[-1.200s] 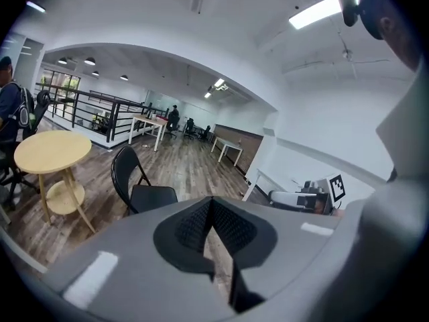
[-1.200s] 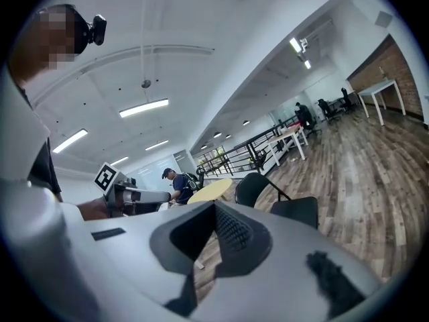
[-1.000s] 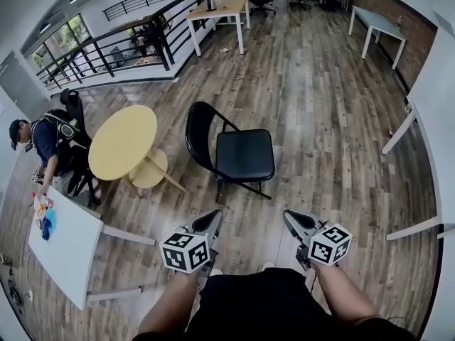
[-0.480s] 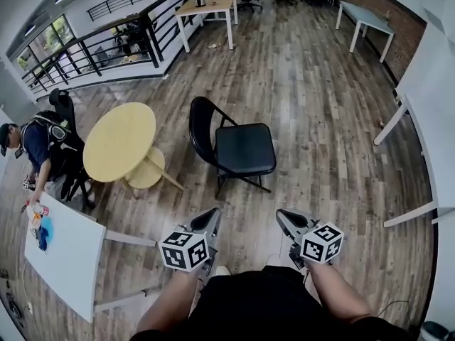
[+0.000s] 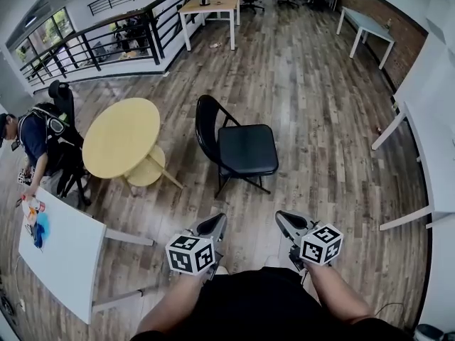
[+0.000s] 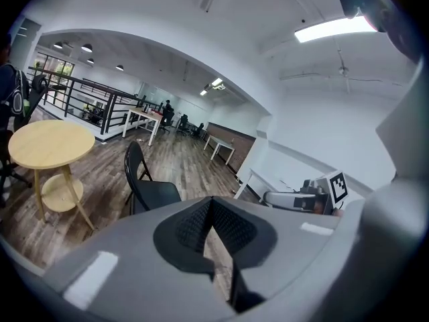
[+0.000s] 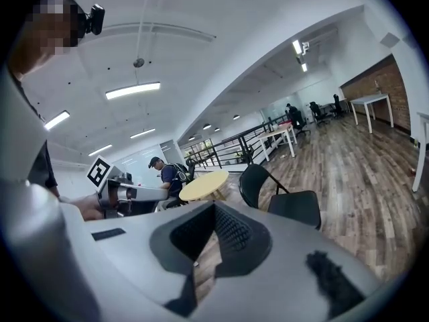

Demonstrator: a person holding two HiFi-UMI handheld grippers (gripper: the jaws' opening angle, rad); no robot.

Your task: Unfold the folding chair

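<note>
Head view: chair (image 5: 245,150) beyond fingers (image 5: 212,226) (well apart)

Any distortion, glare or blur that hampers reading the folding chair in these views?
Head view: strong fisheye bowing, folding chair sharp, evenly lit. Left gripper view: ceiling lamp glares, close foreground soft. Right gripper view: dark vignetted corners, chair clear.
</note>
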